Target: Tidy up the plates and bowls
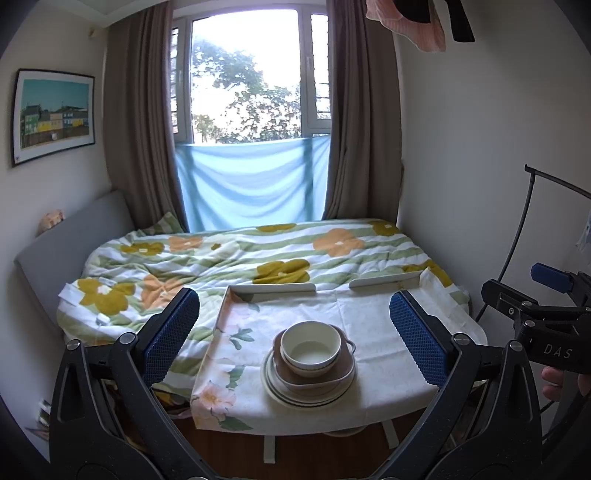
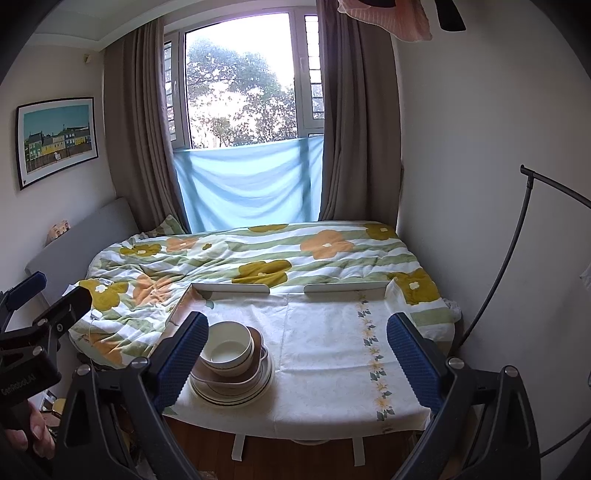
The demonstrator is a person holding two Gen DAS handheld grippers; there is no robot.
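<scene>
The left gripper's near finger (image 2: pixel 177 363) covers the left edge of the stacked plates (image 2: pixel 236 391). The white bowl (image 1: pixel 310 347) hides most of the brown dish (image 1: pixel 317 376) beneath it. Pink cloth (image 1: pixel 413 26) overhead is cut off by the top edge. The hand (image 2: pixel 33 432) at lower left is only partly in frame.

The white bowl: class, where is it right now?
The white bowl tops the stack, nested in a brown dish on plates, at the table's near edge.
</scene>
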